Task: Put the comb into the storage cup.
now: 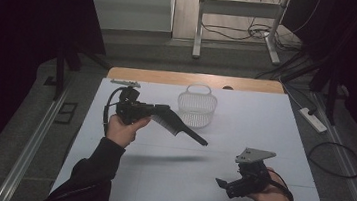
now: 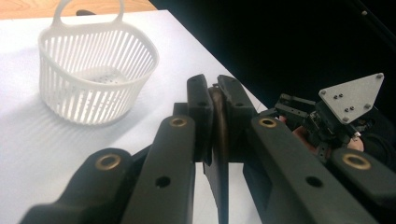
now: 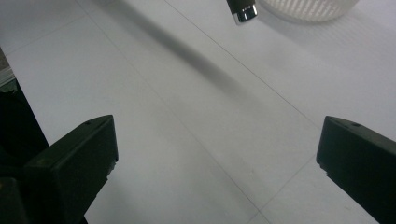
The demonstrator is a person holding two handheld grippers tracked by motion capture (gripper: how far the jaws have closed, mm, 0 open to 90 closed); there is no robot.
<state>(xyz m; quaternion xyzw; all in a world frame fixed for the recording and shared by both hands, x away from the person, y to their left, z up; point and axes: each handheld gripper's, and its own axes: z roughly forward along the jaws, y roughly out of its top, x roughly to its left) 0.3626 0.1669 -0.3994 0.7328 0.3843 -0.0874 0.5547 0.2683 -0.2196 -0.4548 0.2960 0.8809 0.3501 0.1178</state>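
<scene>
A: Where does the job stand?

B: The pick-up looks done. The left hand-held gripper [image 1: 157, 111] is clenched on a black comb [image 1: 176, 126], gripping it at the toothed end. From the left hand-held gripper view you can see the comb's edge pinched between the 2 jaws. It is held up off the counter [image 1: 245, 112], and its shadow lies on the white surface below.

A: And which way is the comb lying?

B: Its long handle runs out ahead of the left hand-held gripper, slanting down toward the right hand-held gripper [image 1: 223, 184]. The handle's tip shows at the top of the right hand-held gripper view, well beyond those jaws.

A: Is the right one doing anything?

B: No. Its jaws stand wide apart with only bare counter between them. It sits low, near the person's edge of the counter, well apart from the comb.

A: So what is left?

B: My guess is the comb is bound for the white basket [image 1: 196, 106]. The basket stands just beyond the left hand-held gripper's jaws and looks empty inside. So 1 step is finished, the grasp. Carrying the comb over the rim and letting go is not yet done.

A: Anything awkward ahead?

B: The comb looks longer than the basket is wide, so I expect it would have to go in tilted.
</scene>
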